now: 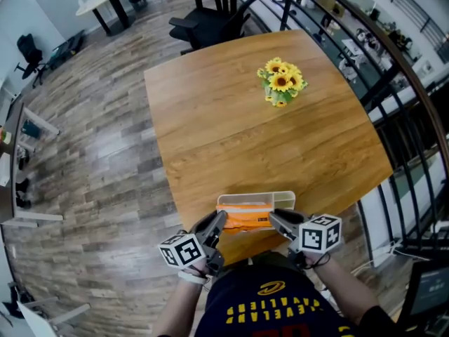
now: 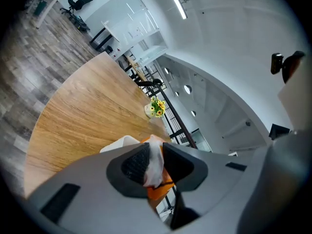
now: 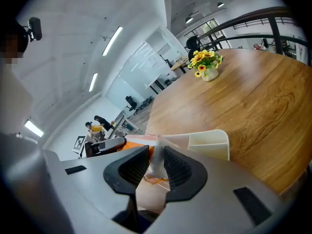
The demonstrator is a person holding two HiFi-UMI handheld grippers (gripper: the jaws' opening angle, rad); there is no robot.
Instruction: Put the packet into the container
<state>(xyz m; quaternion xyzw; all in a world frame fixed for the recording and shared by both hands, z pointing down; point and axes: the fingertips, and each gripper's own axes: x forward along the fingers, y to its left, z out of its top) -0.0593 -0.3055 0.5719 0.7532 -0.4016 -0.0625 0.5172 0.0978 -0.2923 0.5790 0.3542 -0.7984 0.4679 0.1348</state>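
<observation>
An orange packet point(image 1: 247, 220) with white crimped ends hangs stretched between my two grippers at the near edge of the wooden table point(image 1: 231, 132). It sits over a white container point(image 1: 283, 198) with compartments. My left gripper point(image 1: 219, 223) is shut on the packet's left end, and the white seam point(image 2: 155, 162) is pinched between its pads. My right gripper point(image 1: 275, 220) is shut on the right end, with the seam point(image 3: 157, 165) pressed between its pads. In the right gripper view the container point(image 3: 209, 143) lies just beyond the jaws. The left gripper view shows the container's rim point(image 2: 119, 144) behind the packet point(image 2: 158, 189).
A small pot of yellow sunflowers point(image 1: 280, 81) stands at the table's far right. A dark metal railing point(image 1: 393, 118) runs along the right side. Black office chairs point(image 1: 203, 23) stand past the table's far edge, on wood-plank floor point(image 1: 91, 160).
</observation>
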